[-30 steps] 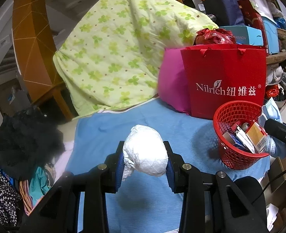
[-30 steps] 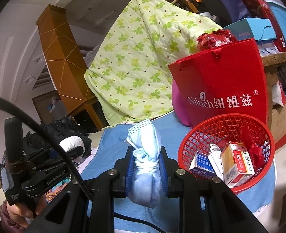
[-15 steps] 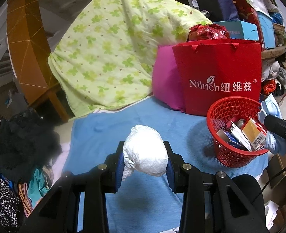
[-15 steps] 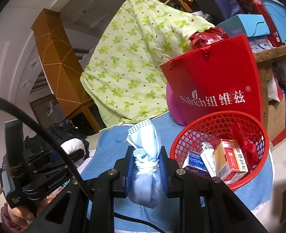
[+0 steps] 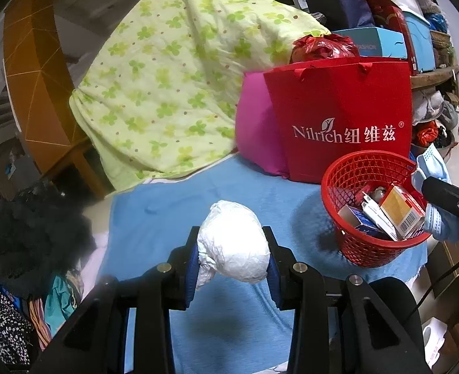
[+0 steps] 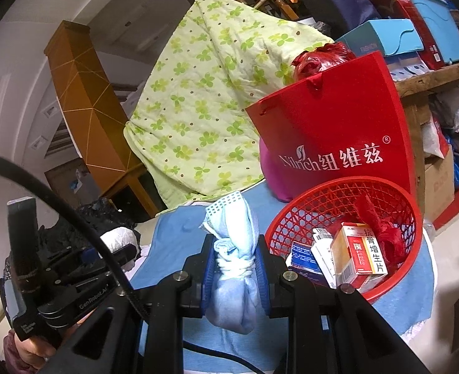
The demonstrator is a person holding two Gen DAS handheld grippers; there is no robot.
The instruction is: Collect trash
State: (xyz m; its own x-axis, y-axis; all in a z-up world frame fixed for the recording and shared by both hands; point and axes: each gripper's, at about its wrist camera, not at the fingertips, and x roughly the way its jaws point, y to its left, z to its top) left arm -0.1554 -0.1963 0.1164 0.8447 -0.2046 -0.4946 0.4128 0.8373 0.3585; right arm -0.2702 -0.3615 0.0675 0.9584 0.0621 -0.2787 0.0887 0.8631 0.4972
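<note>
Left wrist view: the left tongs [image 5: 233, 257] grip a crumpled white wad [image 5: 233, 249] between blue pads, held above a blue cloth [image 5: 173, 215] that covers the surface. The red basket [image 5: 369, 243], already holding several small boxes [image 5: 394, 215], stands ahead and to the right, in front of a red bag [image 5: 341, 118] and a green quilt [image 5: 173, 71]. The right tongs [image 5: 438, 198] reach in from the right edge, almost at the basket's rim, with a blue mask [image 5: 432, 171] bunched around them. Right wrist view: the right tongs [image 6: 233, 268] pinch the knotted blue mask [image 6: 234, 249], its long axis upright between the pads, one end poking above them and the bulk hanging below. The basket [image 6: 338, 205] sits just to the right of these tongs, rim nearly level with the mask, so a short move rightward would likely bring the mask over the opening. The left tongs [image 6: 117, 251], with the wad [image 6: 117, 237], hang well to the left, farther from the basket; the right hand looks nearer and better placed to drop first. Both grippers point forward, roughly level, over the cloth.
</note>
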